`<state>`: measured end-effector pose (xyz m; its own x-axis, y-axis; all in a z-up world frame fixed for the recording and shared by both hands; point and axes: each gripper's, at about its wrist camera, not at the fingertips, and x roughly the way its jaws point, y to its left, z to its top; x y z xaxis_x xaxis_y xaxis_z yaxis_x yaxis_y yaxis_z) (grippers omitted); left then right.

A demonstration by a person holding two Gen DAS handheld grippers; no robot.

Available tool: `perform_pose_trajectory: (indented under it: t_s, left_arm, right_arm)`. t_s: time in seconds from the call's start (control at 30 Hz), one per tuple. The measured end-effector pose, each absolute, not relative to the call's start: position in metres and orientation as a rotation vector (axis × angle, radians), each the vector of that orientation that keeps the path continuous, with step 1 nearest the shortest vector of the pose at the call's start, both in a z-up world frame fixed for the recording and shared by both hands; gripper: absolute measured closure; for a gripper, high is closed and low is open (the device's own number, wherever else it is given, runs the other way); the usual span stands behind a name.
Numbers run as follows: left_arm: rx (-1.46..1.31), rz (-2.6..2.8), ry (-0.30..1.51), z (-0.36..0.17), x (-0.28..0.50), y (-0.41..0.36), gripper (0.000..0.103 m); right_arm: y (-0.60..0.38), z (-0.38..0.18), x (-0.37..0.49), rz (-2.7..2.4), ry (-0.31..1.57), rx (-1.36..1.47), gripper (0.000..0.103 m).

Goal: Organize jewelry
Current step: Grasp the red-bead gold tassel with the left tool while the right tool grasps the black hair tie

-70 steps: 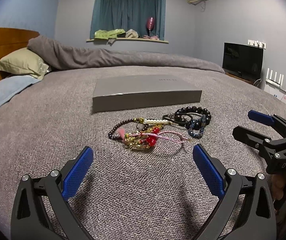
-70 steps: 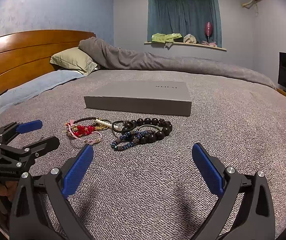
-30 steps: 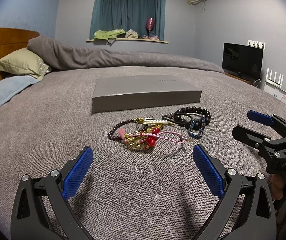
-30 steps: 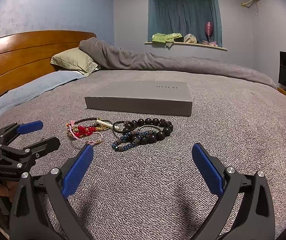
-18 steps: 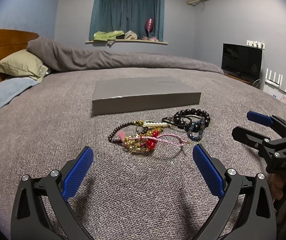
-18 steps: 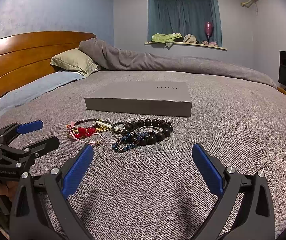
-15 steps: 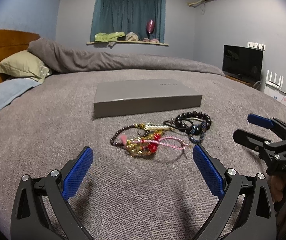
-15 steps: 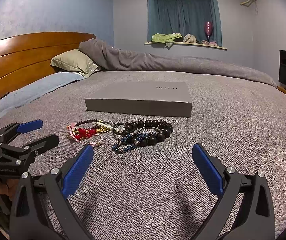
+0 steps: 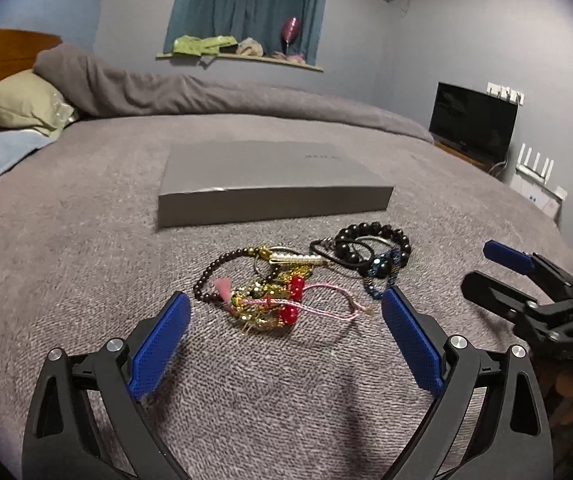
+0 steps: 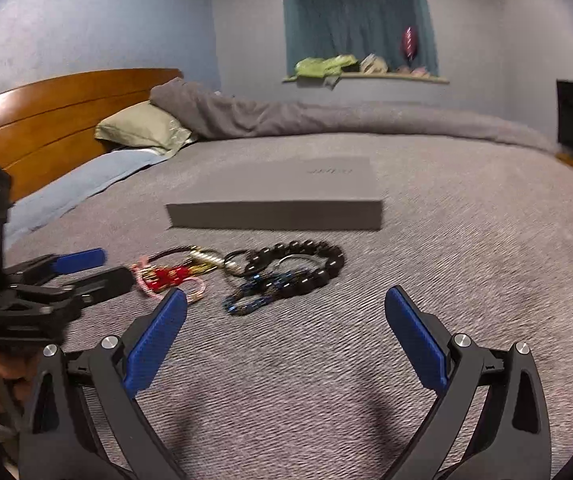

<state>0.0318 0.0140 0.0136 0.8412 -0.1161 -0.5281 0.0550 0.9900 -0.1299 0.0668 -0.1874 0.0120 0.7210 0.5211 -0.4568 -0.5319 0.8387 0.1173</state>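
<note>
Both my left claw (image 9: 282, 320) and right claw (image 10: 286, 316) stand released and empty, near the jewelry pile (image 9: 298, 276) on the bed (image 9: 66, 240), just before the closed box (image 9: 262, 180). Risk: the bracelets lie tangled, so gripping one cord could drag its neighbours along.

Two low views just above the bedspread (image 9: 66, 240), both facing the window, left wrist view close behind the jewelry pile (image 9: 298, 276), right wrist view beside it, both sharing the grey box (image 10: 282, 196) mid-frame

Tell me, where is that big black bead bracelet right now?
The black bracelet lies on the bed, at the right end of the jewelry pile, just in front of the grey box and touching the blue bracelet.
</note>
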Motion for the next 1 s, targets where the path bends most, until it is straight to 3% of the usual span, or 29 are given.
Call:
perform_pose_trajectory:
  t_s: [0.1, 0.17, 0.23, 0.47, 0.57, 0.63, 0.77, 0.83, 1.0]
  left_arm:
    - [-0.08, -0.09, 0.561, 0.016, 0.037, 0.013, 0.012]
    - [-0.046, -0.098, 0.554, 0.02, 0.04, 0.012, 0.022]
    - [-0.023, -0.117, 0.558, 0.022, 0.045, 0.011, 0.04]
    - [0.064, -0.199, 0.61, 0.021, 0.06, -0.002, 0.057]
    - [0.087, -0.217, 0.648, 0.014, 0.064, -0.005, 0.068]
    - [0.085, -0.209, 0.675, 0.009, 0.067, -0.004, 0.081]
    - [0.063, -0.191, 0.692, 0.006, 0.067, 0.004, 0.091]
    - [0.039, -0.196, 0.69, 0.007, 0.065, 0.01, 0.102]
    - [-0.036, -0.204, 0.654, 0.016, 0.056, 0.027, 0.103]
  right_arm:
    - [-0.186, 0.012, 0.067, 0.577, 0.496, -0.043, 0.005]
    - [-0.187, 0.013, 0.068, 0.578, 0.492, -0.038, 0.005]
    - [-0.189, 0.014, 0.07, 0.58, 0.497, -0.023, 0.005]
    - [-0.189, 0.013, 0.074, 0.584, 0.509, -0.012, 0.005]
    - [-0.187, 0.012, 0.074, 0.583, 0.514, -0.014, 0.005]
    - [-0.187, 0.012, 0.075, 0.585, 0.514, -0.014, 0.005]
    - [-0.186, 0.011, 0.077, 0.58, 0.525, -0.024, 0.005]
    - [-0.184, 0.01, 0.079, 0.58, 0.533, -0.027, 0.005]
    - [-0.179, 0.012, 0.082, 0.59, 0.537, -0.03, 0.007]
